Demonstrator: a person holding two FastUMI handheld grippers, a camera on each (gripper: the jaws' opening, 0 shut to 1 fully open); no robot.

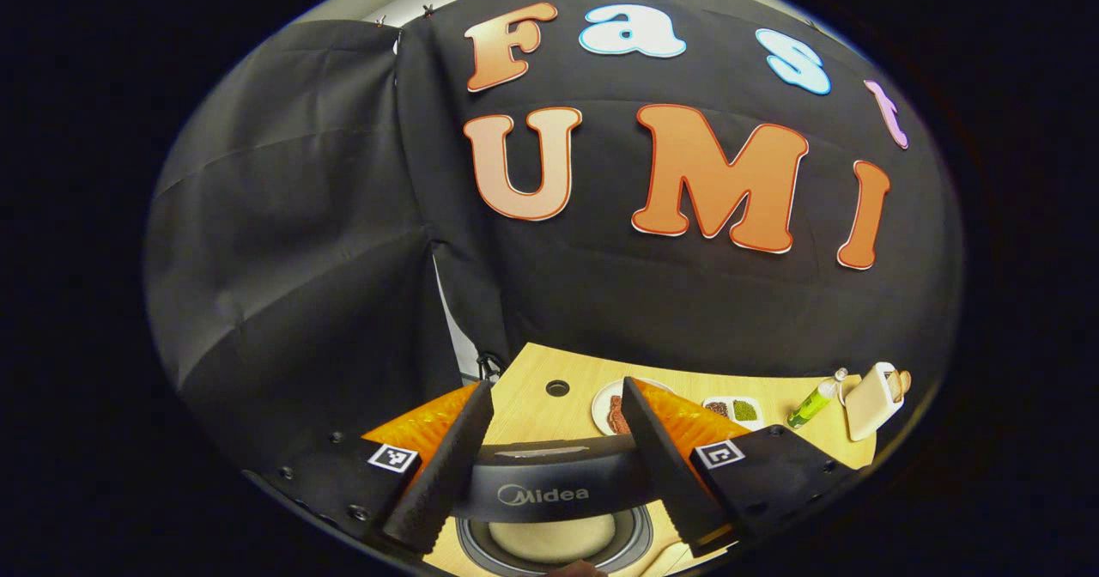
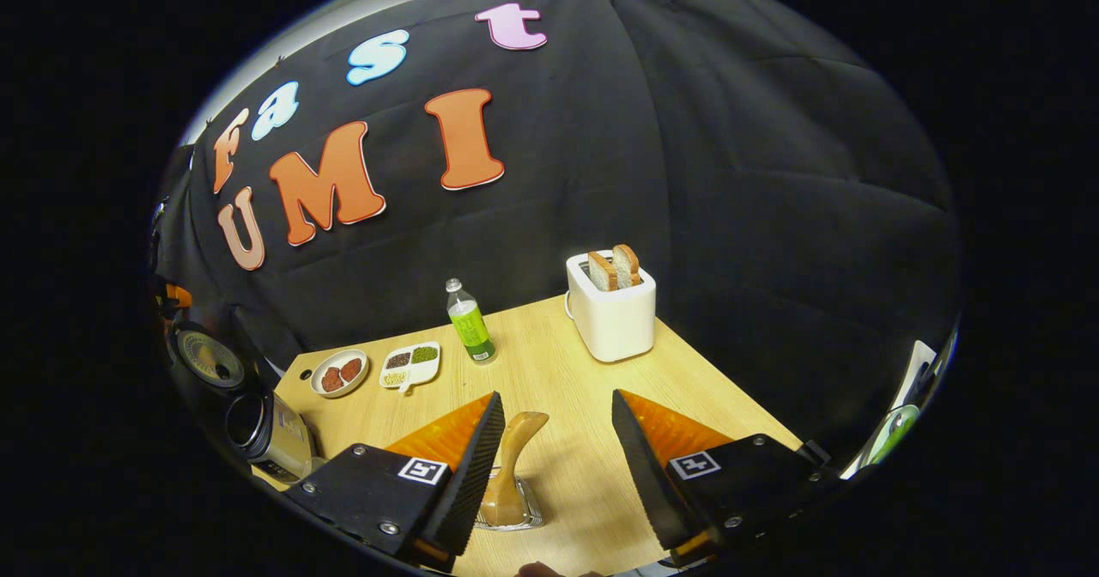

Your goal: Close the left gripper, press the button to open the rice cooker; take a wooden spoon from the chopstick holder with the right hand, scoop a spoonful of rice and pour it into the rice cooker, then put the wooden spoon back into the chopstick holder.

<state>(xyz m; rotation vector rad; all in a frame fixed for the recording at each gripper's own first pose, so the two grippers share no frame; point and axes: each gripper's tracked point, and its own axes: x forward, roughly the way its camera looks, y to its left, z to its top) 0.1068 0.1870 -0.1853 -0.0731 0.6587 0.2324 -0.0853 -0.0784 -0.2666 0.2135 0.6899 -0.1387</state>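
The right tool (image 2: 549, 448) is hanging spread wide over the wooden spoon (image 2: 510, 465) (standing nearly upright in its chopstick holder (image 2: 506, 508) on the desk (image 2: 549, 362)), the handle sitting nearer its left finger

Wooden spoon (image 2: 513, 465) in chopstick holder (image 2: 515, 508) — bottle (image 2: 470, 322) left of toaster (image 2: 611, 309), behind.

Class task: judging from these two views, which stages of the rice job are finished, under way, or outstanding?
Done: the black rice cooker lid stands raised over its pale inner pot. Under way: the right gripper, open, hovers over the wooden spoon, which is in the wire chopstick holder. Outstanding: grasping, scooping, pouring, returning it.
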